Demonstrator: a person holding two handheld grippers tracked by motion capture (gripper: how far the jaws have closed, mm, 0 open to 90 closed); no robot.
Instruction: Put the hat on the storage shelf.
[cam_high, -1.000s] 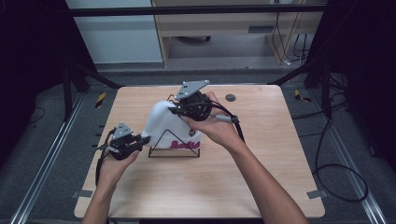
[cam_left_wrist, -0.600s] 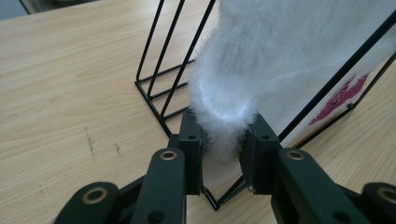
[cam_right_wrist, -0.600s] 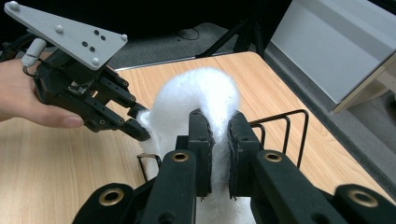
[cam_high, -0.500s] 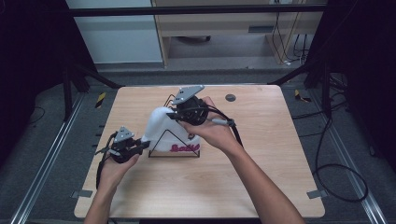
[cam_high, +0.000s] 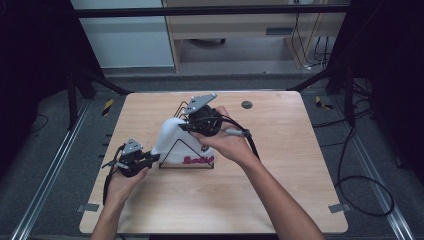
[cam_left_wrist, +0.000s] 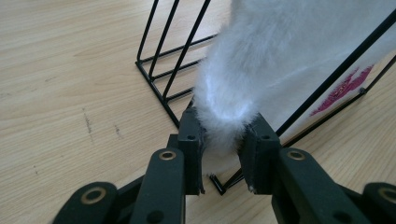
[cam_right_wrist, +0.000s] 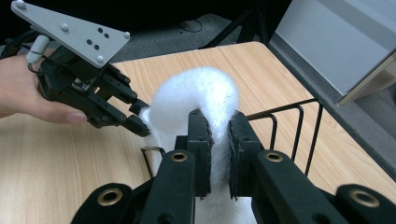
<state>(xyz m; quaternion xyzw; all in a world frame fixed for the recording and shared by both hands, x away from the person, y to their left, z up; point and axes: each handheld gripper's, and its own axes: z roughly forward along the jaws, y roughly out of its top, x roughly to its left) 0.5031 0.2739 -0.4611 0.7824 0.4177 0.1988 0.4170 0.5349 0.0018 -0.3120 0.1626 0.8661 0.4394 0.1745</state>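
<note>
While both grips hold: left gripper (cam_left_wrist: 219, 154), jaws nearly closed, pinching the low corner of a white fleecy cloth (cam_high: 172, 137) with pink lettering, draped over a black triangular wire rack (cam_high: 186, 155) mid-table. Right gripper (cam_right_wrist: 218, 154) likewise clamps its top fold. Risk (judged): opposed pulls could snag fleece on wires, tipping the rack.

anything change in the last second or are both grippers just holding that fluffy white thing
Nothing visibly changed. The left hand-held gripper stays shut on the lower corner of the white fluffy cloth, the right hand-held gripper stays shut on its top fold, and the cloth still drapes over the black wire rack on the table.
</note>
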